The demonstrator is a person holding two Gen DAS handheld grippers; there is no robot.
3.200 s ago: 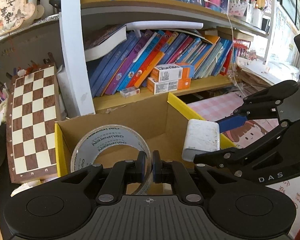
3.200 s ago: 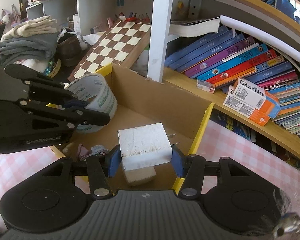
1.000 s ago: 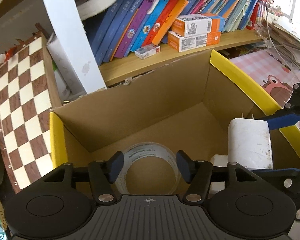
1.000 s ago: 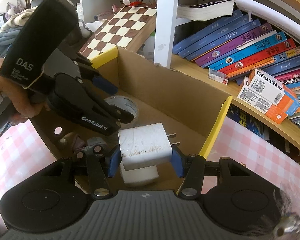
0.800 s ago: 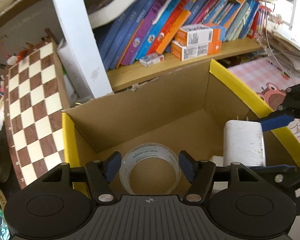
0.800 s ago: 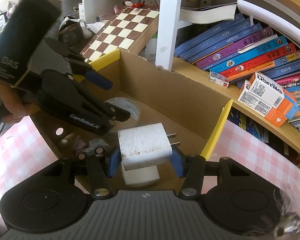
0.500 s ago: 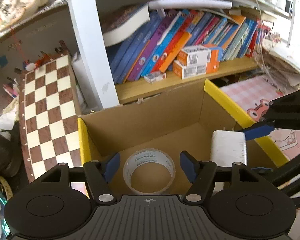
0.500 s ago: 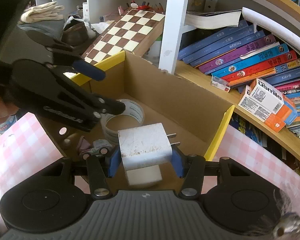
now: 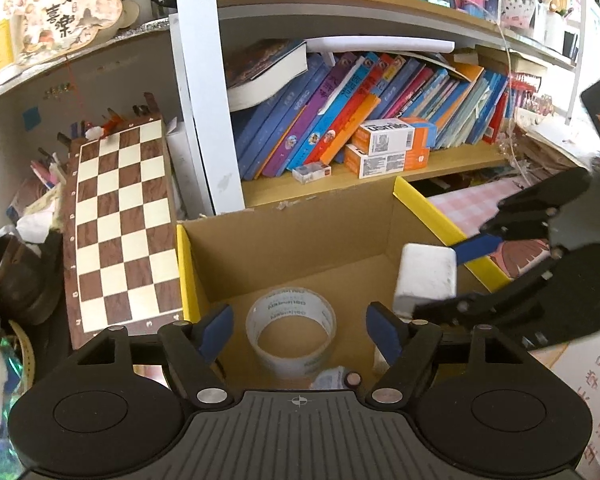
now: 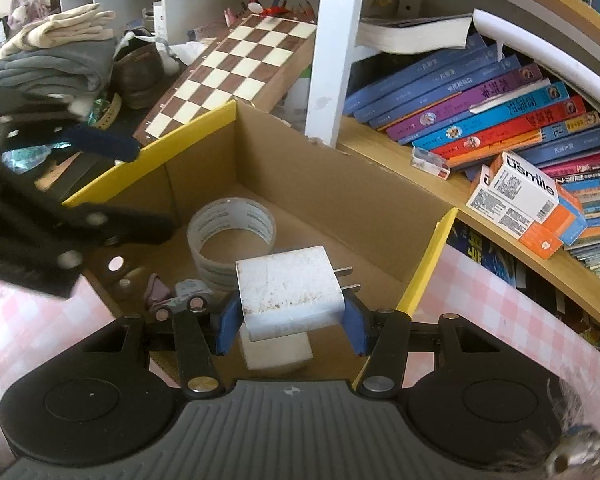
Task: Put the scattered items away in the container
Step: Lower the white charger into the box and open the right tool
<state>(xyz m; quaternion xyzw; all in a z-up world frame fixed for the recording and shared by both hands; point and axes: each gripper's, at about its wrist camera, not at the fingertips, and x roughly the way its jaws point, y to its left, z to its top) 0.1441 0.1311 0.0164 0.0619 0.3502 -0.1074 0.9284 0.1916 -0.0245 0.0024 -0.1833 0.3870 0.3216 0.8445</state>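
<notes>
A cardboard box with yellow-taped rims (image 9: 428, 210) (image 10: 424, 272) stands open in front of the bookshelf. A roll of clear tape (image 9: 291, 326) (image 10: 231, 236) lies on the box floor. My left gripper (image 9: 298, 330) is open and empty, raised above the box's near edge. My right gripper (image 10: 291, 320) is shut on a white plug charger (image 10: 288, 292) (image 9: 426, 278), prongs pointing right, held over the box's right side. A small toy car (image 10: 188, 294) and a white block (image 10: 278, 350) also lie in the box.
A chessboard (image 9: 116, 224) leans left of the box. Books and orange-white cartons (image 10: 516, 196) fill the shelf behind. A white shelf post (image 9: 204, 92) stands behind the box. Folded clothes and a shoe (image 10: 136, 70) lie far left. A pink checked cloth (image 10: 496, 312) covers the table.
My left gripper let go of the tape roll, which now lies in the box, then opened and pulled up and back. My right gripper keeps holding the charger over the box.
</notes>
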